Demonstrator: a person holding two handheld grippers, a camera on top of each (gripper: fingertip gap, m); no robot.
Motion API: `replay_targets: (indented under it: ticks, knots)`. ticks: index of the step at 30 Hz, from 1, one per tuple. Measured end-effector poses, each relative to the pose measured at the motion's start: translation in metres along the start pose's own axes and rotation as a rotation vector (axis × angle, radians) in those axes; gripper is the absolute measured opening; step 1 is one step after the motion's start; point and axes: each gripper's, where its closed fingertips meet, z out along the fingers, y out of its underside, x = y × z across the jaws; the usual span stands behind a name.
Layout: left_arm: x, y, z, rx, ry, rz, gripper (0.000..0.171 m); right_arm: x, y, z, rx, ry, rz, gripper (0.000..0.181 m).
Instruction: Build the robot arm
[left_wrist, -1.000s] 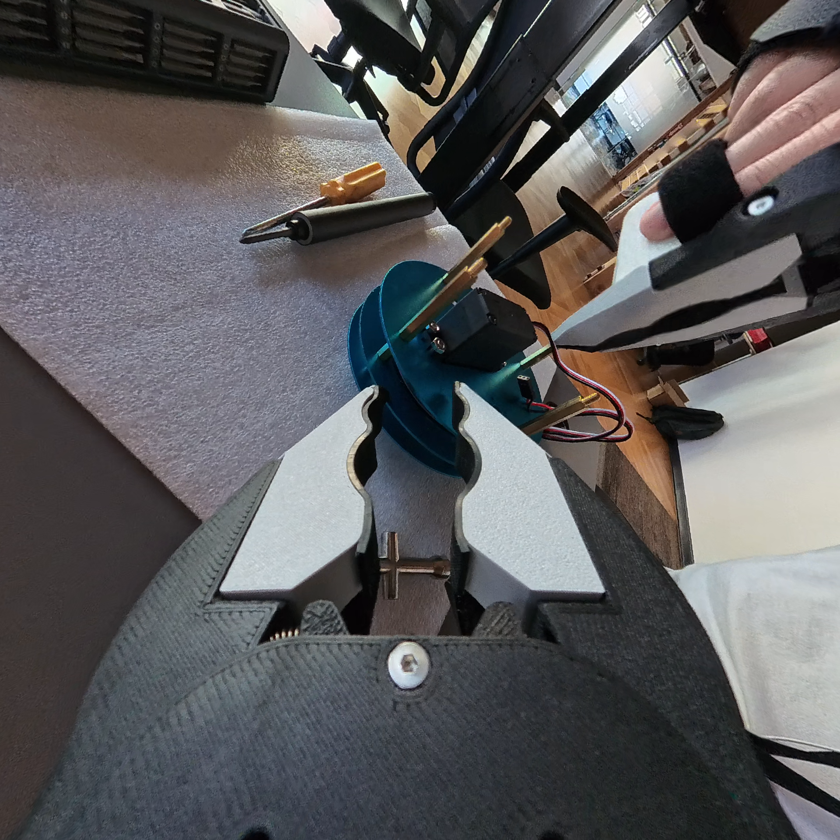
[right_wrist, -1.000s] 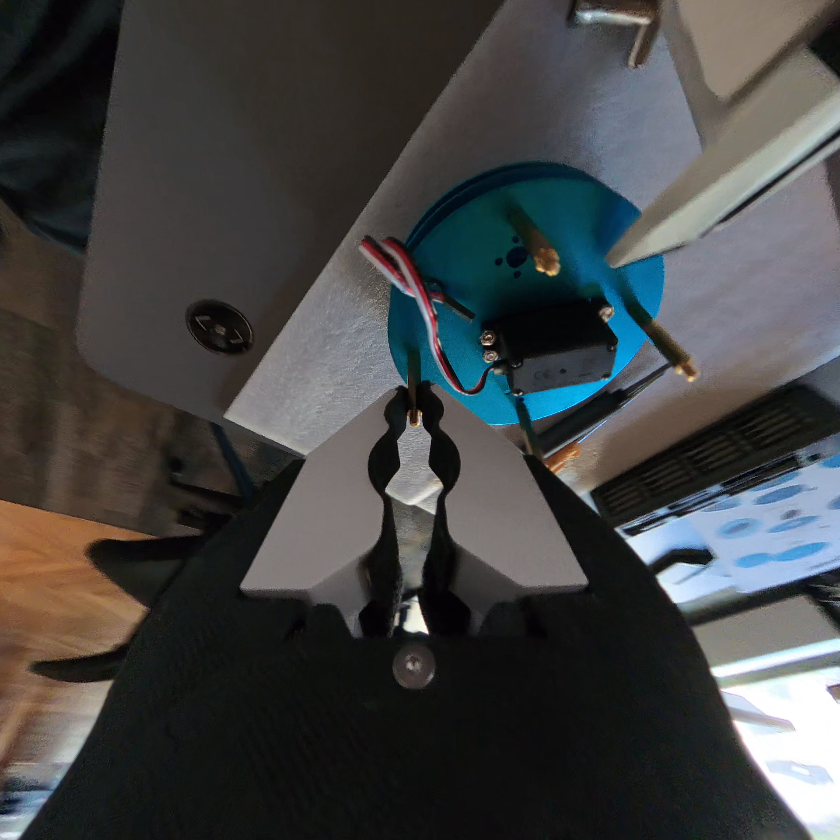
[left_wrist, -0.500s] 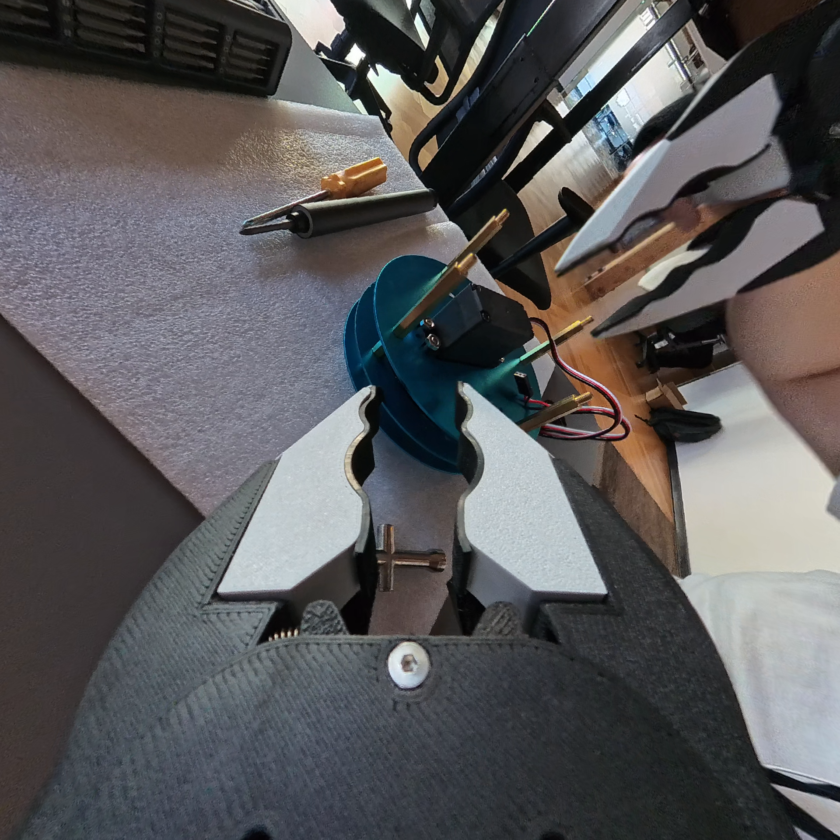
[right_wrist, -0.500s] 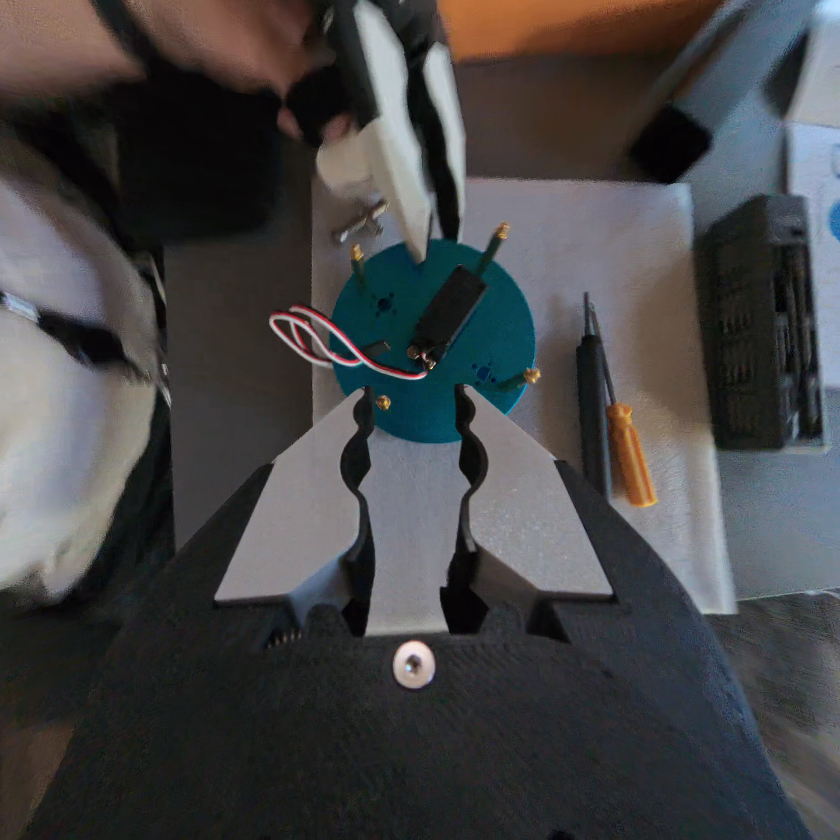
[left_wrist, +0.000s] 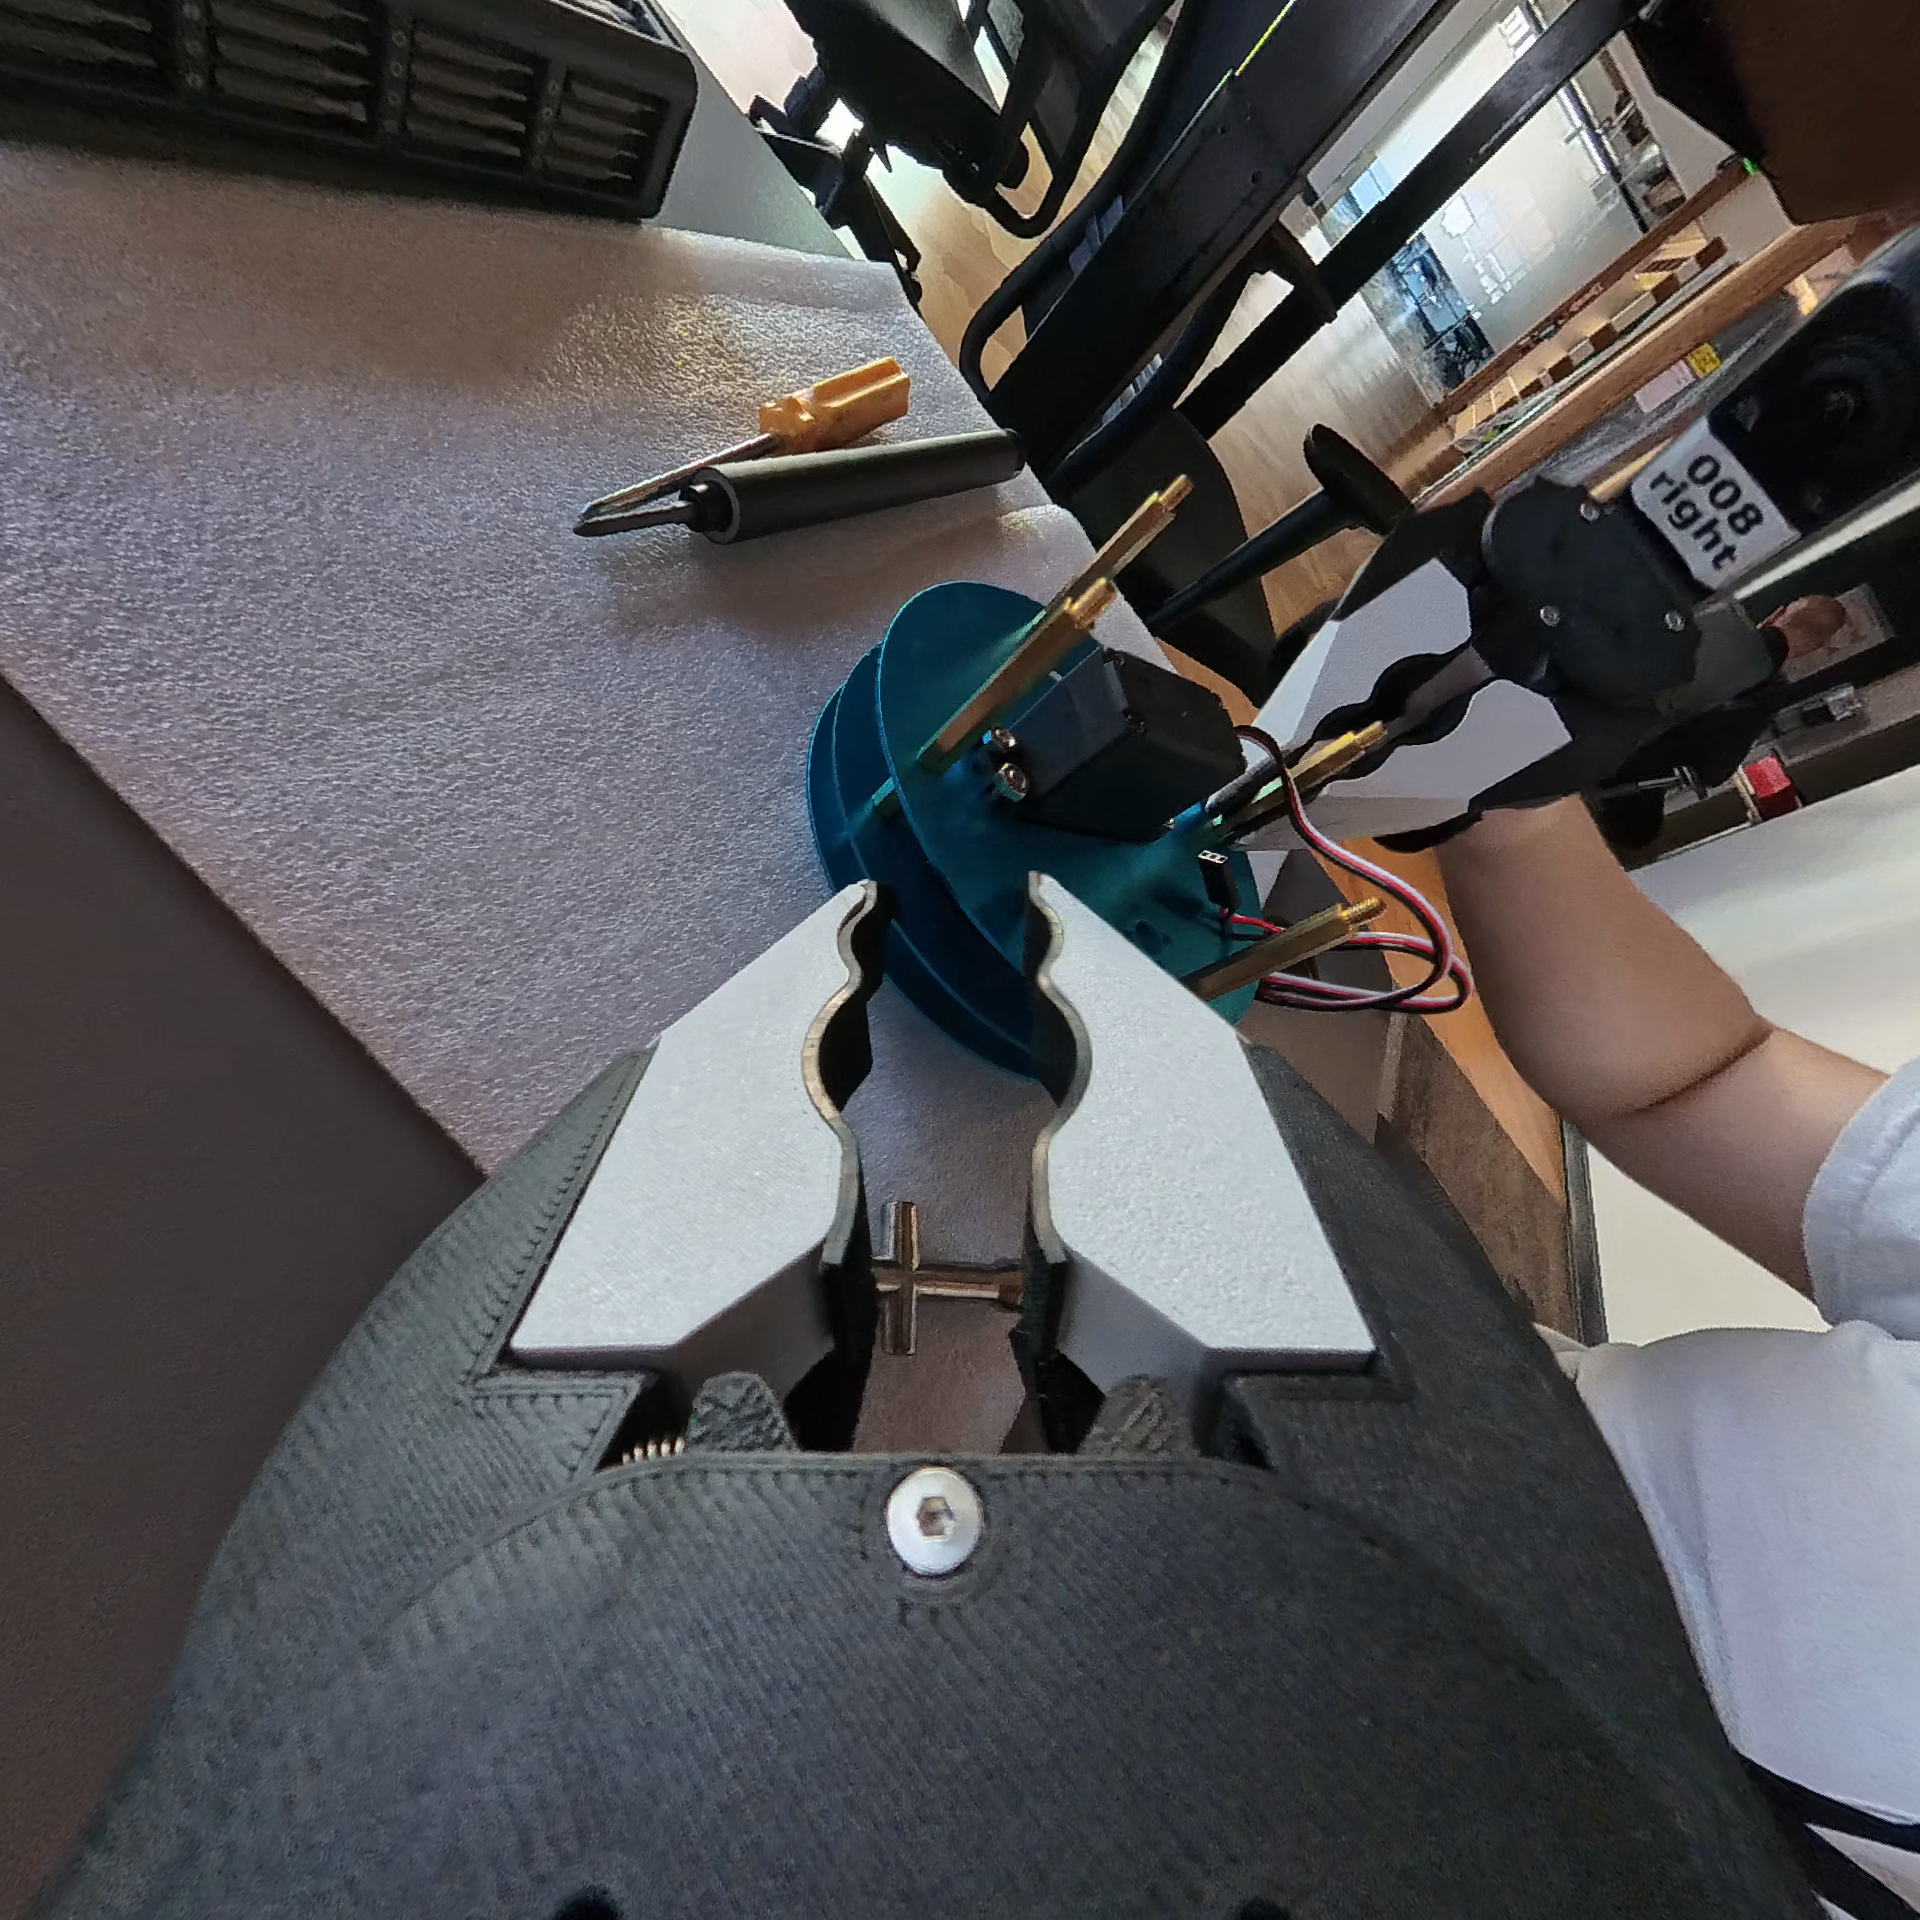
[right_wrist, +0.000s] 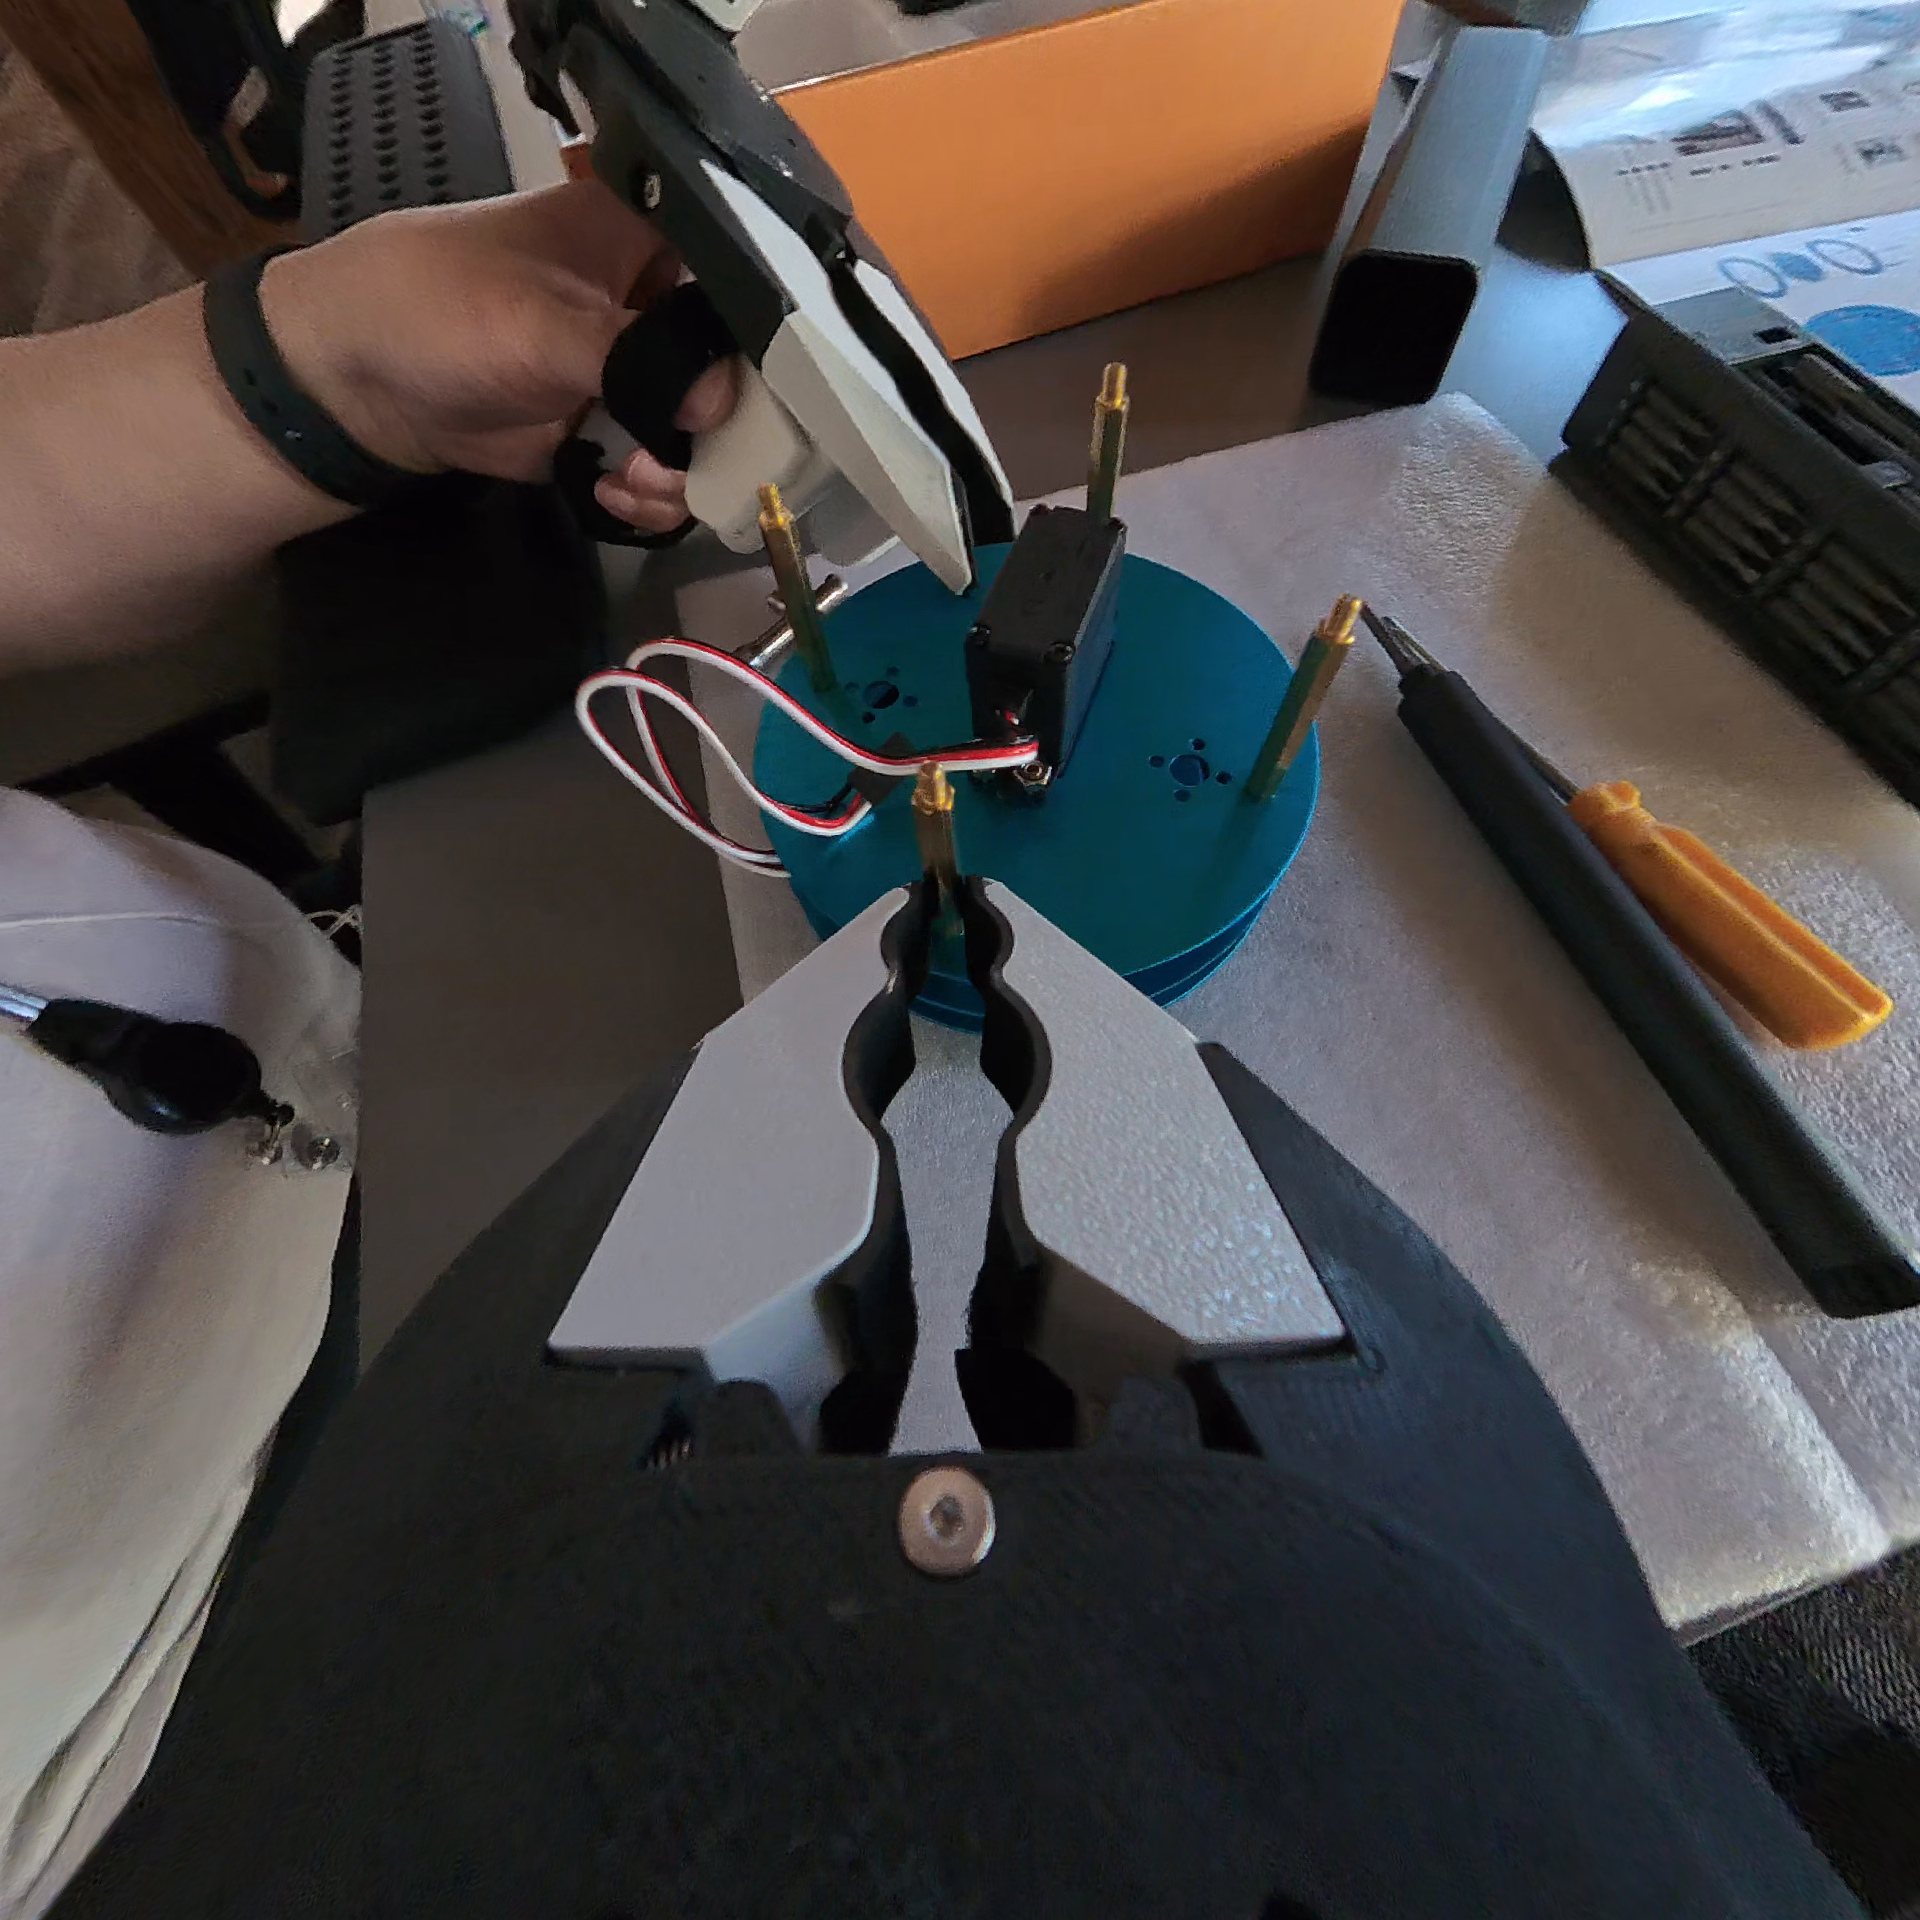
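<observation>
A blue disc stack (left_wrist: 935, 675) lies on a white foam mat (left_wrist: 364, 675). It carries a black servo (left_wrist: 1122, 748), red-white-black wires (left_wrist: 1382, 966) and several upright brass standoffs. My left gripper (left_wrist: 956, 888) is open, its tips at the disc's rim; in the right wrist view it (right_wrist: 961, 566) touches the disc's far side beside the servo (right_wrist: 1049, 644). My right gripper (right_wrist: 948, 899) is shut on the nearest brass standoff (right_wrist: 935, 810) at the disc's (right_wrist: 1143, 831) front edge. It also shows in the left wrist view (left_wrist: 1262, 795), clamped on that standoff (left_wrist: 1320, 753).
A black driver handle (right_wrist: 1621, 956) and an orange screwdriver (right_wrist: 1725, 925) lie right of the disc. A black bit case (right_wrist: 1745, 520), a grey square tube (right_wrist: 1403, 260) and an orange box (right_wrist: 1091, 156) stand behind. A small T-shaped metal key (left_wrist: 914, 1288) lies under my left gripper. My right fingertips sit around 9 centimetres from my left ones. The small T-shaped metal key (left_wrist: 914, 1288) is about 7 centimetres from my left fingertips and 15 centimetres from my right.
My right gripper let go of a standoff, opened half a second ago while swinging round, and has now shut on the front standoff. My left gripper has hardly moved.
</observation>
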Motion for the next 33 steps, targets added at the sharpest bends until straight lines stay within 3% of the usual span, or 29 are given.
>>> replay_targets:
  ticks: [5, 11, 13, 17, 23, 26, 29, 33]
  knots:
    - [-0.001, -0.001, 0.0, 0.006, -0.006, -0.006, 0.024, 0.002, 0.0, -0.001, 0.068, 0.152, 0.095, 0.004]
    - [-0.001, -0.001, 0.0, 0.023, -0.021, -0.013, 0.024, 0.006, 0.001, -0.002, 0.132, 0.451, 0.245, 0.005]
    - [-0.001, 0.0, 0.0, 0.021, -0.024, -0.018, 0.023, 0.005, -0.001, -0.002, 0.146, 0.495, 0.208, 0.005]
    - [-0.001, 0.0, 0.0, 0.022, -0.023, -0.016, 0.023, 0.005, -0.01, -0.007, 0.106, 0.346, 0.034, 0.011]
    - [-0.001, 0.0, 0.0, 0.02, -0.021, -0.012, 0.023, -0.002, -0.015, -0.01, 0.04, 0.1, -0.05, 0.011]
    - [-0.002, 0.0, 0.0, 0.018, -0.023, -0.011, 0.023, 0.0, -0.014, -0.008, 0.032, 0.109, -0.092, 0.005]
    - [-0.002, 0.0, 0.0, 0.018, -0.021, -0.011, 0.023, 0.001, -0.013, -0.008, 0.059, 0.108, -0.014, 0.005]
    - [-0.001, -0.001, 0.0, 0.027, -0.023, -0.01, 0.023, 0.003, -0.012, -0.01, 0.155, 0.228, 0.108, 0.004]
